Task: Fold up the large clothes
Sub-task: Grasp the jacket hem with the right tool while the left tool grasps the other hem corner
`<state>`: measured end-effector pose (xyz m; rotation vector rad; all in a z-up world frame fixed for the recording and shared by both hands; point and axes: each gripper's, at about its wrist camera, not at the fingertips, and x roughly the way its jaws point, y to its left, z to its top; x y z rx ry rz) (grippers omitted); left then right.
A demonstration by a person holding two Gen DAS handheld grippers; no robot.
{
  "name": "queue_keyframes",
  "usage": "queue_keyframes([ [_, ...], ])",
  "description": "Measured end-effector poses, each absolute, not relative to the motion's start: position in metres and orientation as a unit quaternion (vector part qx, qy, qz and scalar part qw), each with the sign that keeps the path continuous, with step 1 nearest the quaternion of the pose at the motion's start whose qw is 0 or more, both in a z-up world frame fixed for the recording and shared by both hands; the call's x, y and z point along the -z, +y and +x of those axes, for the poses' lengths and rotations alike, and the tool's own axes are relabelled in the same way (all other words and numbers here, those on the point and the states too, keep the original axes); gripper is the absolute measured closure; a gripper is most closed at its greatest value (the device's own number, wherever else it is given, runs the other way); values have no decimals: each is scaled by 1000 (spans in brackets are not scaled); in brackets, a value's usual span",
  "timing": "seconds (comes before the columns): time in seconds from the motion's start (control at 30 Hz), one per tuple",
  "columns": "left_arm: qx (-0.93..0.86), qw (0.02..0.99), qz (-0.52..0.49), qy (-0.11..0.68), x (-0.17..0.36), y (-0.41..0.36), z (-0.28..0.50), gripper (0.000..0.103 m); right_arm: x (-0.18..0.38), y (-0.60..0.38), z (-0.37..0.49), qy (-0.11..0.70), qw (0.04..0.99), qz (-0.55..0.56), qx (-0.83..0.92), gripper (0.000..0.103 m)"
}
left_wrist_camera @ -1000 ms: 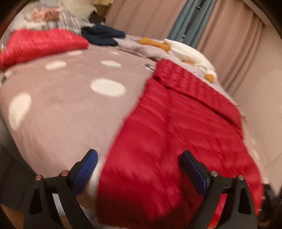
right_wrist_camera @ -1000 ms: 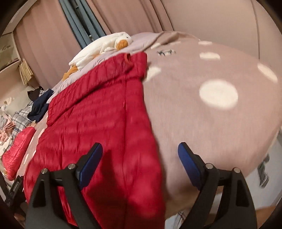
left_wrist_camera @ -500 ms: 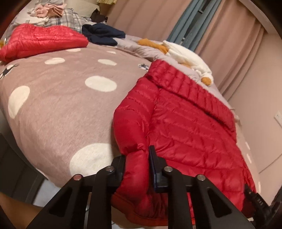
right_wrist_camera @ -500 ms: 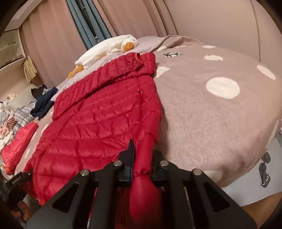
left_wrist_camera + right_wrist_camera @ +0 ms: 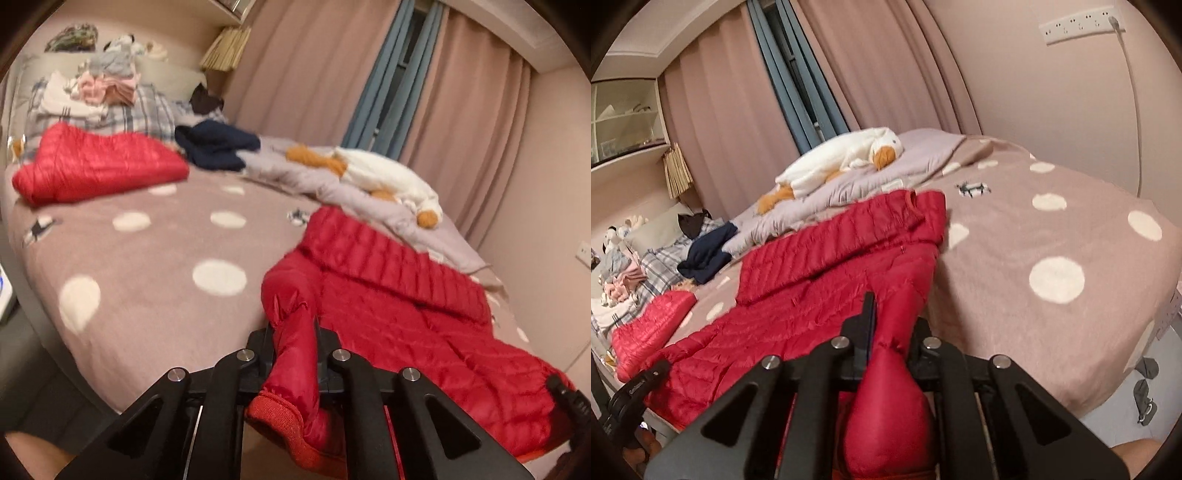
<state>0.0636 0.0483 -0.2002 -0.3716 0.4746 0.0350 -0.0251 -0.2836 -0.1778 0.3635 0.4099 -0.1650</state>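
Observation:
A red quilted down jacket (image 5: 406, 314) lies spread on the pink polka-dot bedspread (image 5: 147, 266); it also shows in the right wrist view (image 5: 820, 295). My left gripper (image 5: 293, 339) is shut on the jacket's left hem corner, lifted a little off the bed. My right gripper (image 5: 890, 332) is shut on the jacket's right hem corner near the bed's front edge. The left gripper's black body (image 5: 635, 384) shows at the lower left of the right wrist view.
A second red jacket (image 5: 96, 166) lies folded at the far left of the bed. A navy garment (image 5: 214, 147), a stack of clothes (image 5: 107, 88), a white goose plush (image 5: 388, 181) on a grey quilt (image 5: 332, 192), and curtains (image 5: 332, 74) lie beyond.
Both grippers closed from open onto the jacket's hem corners and have lifted them slightly, drawing back from the bed so more of the room shows.

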Motion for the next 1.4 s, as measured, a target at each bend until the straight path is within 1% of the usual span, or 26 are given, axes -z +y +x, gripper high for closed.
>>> queue_keyframes([
  [0.1,-10,955,-197,220,183,51,60,94,160,-287,-28,183,963,181,78,94],
  [0.37,-2,970,-188,157,129,47,39,94,104,-284,-51,110,980,147,71,94],
  [0.5,2,972,-189,138,112,44,46,94,84,-293,-48,91,983,147,61,93],
  [0.77,5,978,-171,121,95,23,85,94,80,-307,-3,104,983,123,85,93],
  [0.97,17,980,-160,117,82,6,144,94,72,-325,49,123,979,130,99,93],
  [1.03,11,983,-135,126,80,-3,164,94,71,-328,66,131,977,128,104,93],
  [1.17,28,978,-145,147,86,-4,203,94,71,-335,104,155,974,120,112,93],
  [1.23,20,978,-131,161,91,-7,225,94,72,-339,124,170,972,116,117,93],
  [1.33,10,977,-112,179,106,-13,251,94,77,-347,161,196,967,121,109,93],
  [1.4,14,973,-120,198,122,-13,266,94,88,-346,182,215,964,103,117,93],
])
